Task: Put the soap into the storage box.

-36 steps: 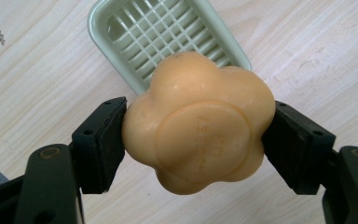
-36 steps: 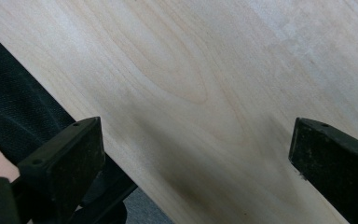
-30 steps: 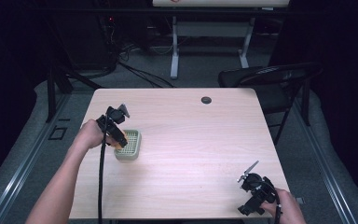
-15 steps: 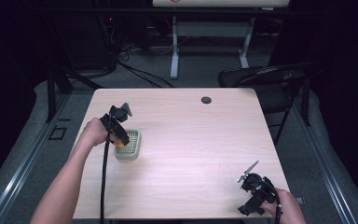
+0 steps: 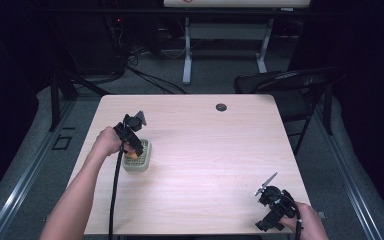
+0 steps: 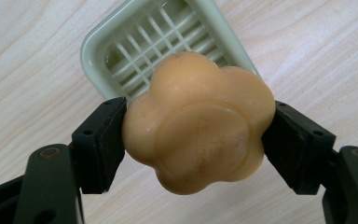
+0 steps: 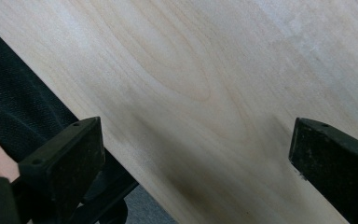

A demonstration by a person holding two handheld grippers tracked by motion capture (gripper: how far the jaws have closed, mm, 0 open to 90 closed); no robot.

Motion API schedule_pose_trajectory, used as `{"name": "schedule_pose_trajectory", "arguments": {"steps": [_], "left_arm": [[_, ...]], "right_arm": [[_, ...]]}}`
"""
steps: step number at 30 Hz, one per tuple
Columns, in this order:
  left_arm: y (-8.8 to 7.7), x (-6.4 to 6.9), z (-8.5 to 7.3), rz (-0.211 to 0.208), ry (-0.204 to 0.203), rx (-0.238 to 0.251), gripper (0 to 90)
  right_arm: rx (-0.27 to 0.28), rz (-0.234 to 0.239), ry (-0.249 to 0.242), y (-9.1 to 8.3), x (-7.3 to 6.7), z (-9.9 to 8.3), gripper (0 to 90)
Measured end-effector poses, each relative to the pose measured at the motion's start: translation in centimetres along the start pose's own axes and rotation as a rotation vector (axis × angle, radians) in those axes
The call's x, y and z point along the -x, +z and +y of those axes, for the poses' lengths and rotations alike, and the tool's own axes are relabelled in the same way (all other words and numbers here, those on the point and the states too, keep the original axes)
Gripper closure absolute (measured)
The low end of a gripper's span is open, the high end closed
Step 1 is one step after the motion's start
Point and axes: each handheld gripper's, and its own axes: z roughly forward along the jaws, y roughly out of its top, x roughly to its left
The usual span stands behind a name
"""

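Already you have the flower-shaped orange soap (image 6: pixel 196 122) clamped between the jaws of your left gripper (image 5: pixel 132 142), both black pads pressing on its sides, so the pick-up looks done. In the left gripper view the soap hangs over the near end of the pale green soap dish (image 6: pixel 121 42), whose slatted floor shows bare behind it; whether the soap's underside already touches the slats I cannot tell from this angle. From the high view the dish sits on the left part of the wooden table (image 5: pixel 220 165), with your gripper directly above it and the soap a small orange spot at its middle. What seems left, as I judge it, is the last bit of lowering, centring the soap over the slats rather than the rim, then letting go and lifting clear. Your right gripper (image 5: pixel 275 207) rests near the table's near right corner, well apart from the dish, its jaws spread wide with nothing but bare wood between them; it appears to have no part in this step.
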Motion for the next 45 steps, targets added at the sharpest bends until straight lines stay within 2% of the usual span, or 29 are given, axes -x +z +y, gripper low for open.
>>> {"name": "schedule_pose_trajectory", "arguments": {"steps": [8, 21, 36, 45], "left_arm": [[0.8, -0.2, 0.5, 0.009, -0.024, -0.02, 26.5], [1.7, -0.1, 0.9, 0.009, -0.044, -0.033, 26.5], [2.6, -0.1, 1.1, 0.029, -0.07, -0.05, 26.3], [2.6, -0.1, 1.1, 0.026, -0.059, -0.039, 26.2]], "right_arm": [[-0.011, 0.009, 0.0, 0.1, 0.0, 0.0, 2.9], [-0.011, 0.009, 0.0, 0.1, 0.0, 0.0, 2.9], [-0.003, 0.021, 0.004, 0.2, -0.1, 0.0, 2.9], [-0.007, 0.011, -0.002, 0.2, 0.0, 0.0, 2.9]]}}
